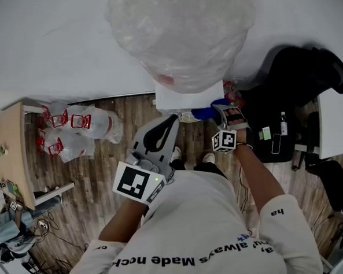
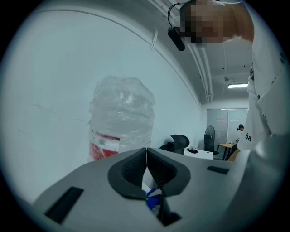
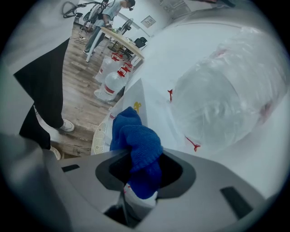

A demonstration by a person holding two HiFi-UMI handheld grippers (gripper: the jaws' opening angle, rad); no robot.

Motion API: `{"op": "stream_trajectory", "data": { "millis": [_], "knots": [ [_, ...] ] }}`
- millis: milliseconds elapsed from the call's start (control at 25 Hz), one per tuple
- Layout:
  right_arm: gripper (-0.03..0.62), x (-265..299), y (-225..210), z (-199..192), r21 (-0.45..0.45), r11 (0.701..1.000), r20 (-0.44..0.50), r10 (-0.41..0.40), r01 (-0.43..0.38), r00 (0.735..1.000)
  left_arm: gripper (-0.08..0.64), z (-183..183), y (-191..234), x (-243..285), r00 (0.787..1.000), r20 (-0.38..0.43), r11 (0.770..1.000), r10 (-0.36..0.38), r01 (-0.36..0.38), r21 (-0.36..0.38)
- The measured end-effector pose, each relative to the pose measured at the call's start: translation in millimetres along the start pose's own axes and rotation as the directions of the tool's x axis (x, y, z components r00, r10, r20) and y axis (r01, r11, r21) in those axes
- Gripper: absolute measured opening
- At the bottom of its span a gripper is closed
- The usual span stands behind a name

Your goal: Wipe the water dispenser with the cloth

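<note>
A white wall fills the top of the head view, with a wood-plank floor below it. At the left edge stands a pale wooden counter. Just beside it, spare water jugs with red handles lie in clear bags on the floor.

The water dispenser stands against the wall at top centre. Only its white top shows under a large bottle wrapped in crinkled clear plastic. In the right gripper view the dispenser's white body runs up the middle of the frame, and the wrapped bottle fills the right side.

The right tool is clamped on a blue cloth, which bulges out beyond the jaws as a bunched wad. In the head view this tool sits right of centre, with the cloth at the lower right corner of the dispenser's top. Whether the cloth touches the dispenser I cannot tell.

The left tool is at the centre of the head view, pointing up towards the dispenser. In its own view this tool has its ridged jaws pressed together with nothing between them, and the bottle stands beyond them at centre left. A black office chair shows in the background, right of centre.
</note>
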State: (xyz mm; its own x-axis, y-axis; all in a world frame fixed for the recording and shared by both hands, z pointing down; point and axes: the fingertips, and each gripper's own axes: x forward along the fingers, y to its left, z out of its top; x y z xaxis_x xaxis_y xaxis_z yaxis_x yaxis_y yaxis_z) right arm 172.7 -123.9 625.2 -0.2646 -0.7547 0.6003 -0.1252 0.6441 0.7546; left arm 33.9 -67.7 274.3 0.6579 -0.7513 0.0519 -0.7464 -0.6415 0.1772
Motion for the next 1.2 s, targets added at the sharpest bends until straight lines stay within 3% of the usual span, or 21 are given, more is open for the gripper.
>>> {"op": "stream_trajectory", "data": {
  "millis": [320, 520, 680, 880, 1200],
  "knots": [
    [0.138, -4, 1, -22, 0.001, 1.000, -0.052, -0.015, 0.015, 0.999, 0.021, 0, 7, -5, 1.000, 0.000, 1.000, 0.002, -0.002, 0.000],
    [0.133, -17, 0, -30, 0.084, 0.996, -0.088, -0.007, 0.015, 0.996, 0.021, 1, 14, -13, 1.000, 0.003, 1.000, 0.002, -0.002, -0.003],
    [0.133, -36, 2, 17, 0.111, 0.993, 0.021, -0.037, 0.034, 0.999, 0.021, 0, 27, -20, 1.000, 0.003, 1.000, 0.014, -0.014, -0.006],
    [0.133, -35, 25, 94, 0.101, 0.995, 0.142, -0.003, -0.012, 0.990, 0.021, -1, 44, -35, 0.999, -0.001, 0.999, 0.037, -0.037, -0.008],
    [0.132, 8, 69, 179, 0.065, 0.992, 0.189, 0.090, -0.104, 0.978, 0.021, -3, 74, -71, 0.996, -0.013, 0.996, 0.092, -0.092, -0.011]
  ]
}}
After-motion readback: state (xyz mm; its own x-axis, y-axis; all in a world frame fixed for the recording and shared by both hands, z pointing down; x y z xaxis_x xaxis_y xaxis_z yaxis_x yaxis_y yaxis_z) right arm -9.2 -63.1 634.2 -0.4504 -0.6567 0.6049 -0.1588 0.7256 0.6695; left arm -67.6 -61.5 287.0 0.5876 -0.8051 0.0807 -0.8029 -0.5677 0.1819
